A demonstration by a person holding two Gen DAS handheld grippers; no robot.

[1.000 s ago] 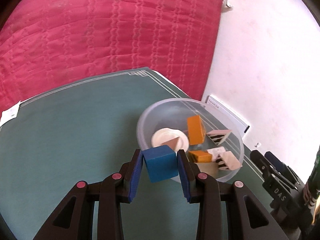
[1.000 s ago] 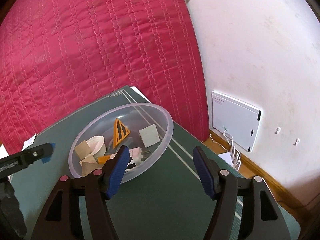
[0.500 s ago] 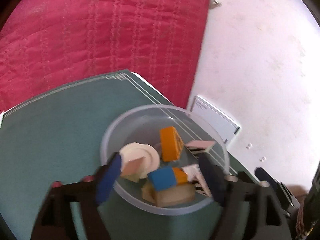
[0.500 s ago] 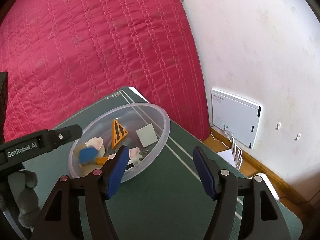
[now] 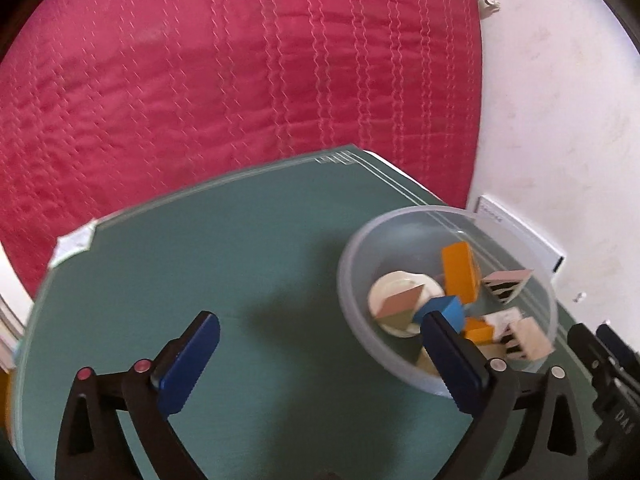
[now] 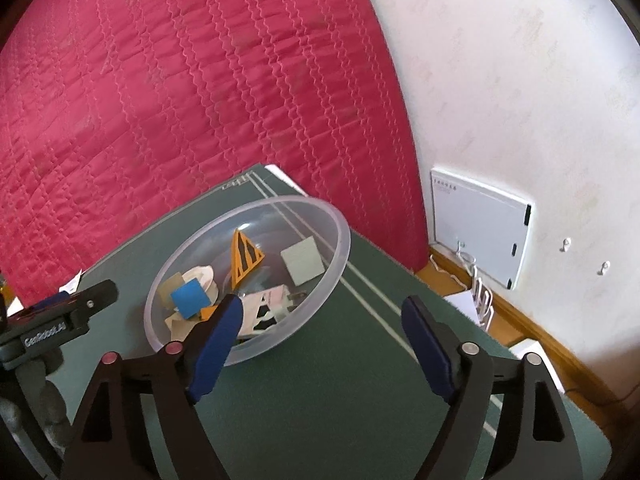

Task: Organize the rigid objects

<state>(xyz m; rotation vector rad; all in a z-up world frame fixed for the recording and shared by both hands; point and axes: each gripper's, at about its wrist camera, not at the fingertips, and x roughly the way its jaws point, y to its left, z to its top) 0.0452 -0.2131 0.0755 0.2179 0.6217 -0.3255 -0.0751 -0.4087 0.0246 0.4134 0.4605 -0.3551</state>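
A clear plastic bowl [image 5: 347, 280] stands near the far right corner of the green table mat [image 5: 240, 264]. In it lie a blue cube [image 5: 445, 307], an orange block [image 5: 460, 274], a white disc [image 5: 400, 282] and striped pieces [image 5: 505, 285]. My left gripper [image 5: 318, 328] hovers left of the bowl, its jaws opening wide over bare mat with nothing between them. The right wrist view shows the bowl [image 6: 343, 240], the blue cube [image 6: 190, 294] and an orange striped triangle [image 6: 244, 258]. My right gripper [image 6: 323, 312] hangs by the bowl's near right side, jaws opening and empty.
A red quilted bedcover [image 5: 240, 80] rises behind the table. A white wall [image 6: 520, 80] with a white panel [image 6: 478, 230] stands to the right, with cables on the floor below. A paper tag [image 5: 74, 242] lies at the mat's left corner. The left gripper's body [image 6: 60, 316] sits left of the bowl.
The left gripper released the blue cube, which now lies in the bowl, then spread its jaws wide and swung left. The right gripper's jaws widened.
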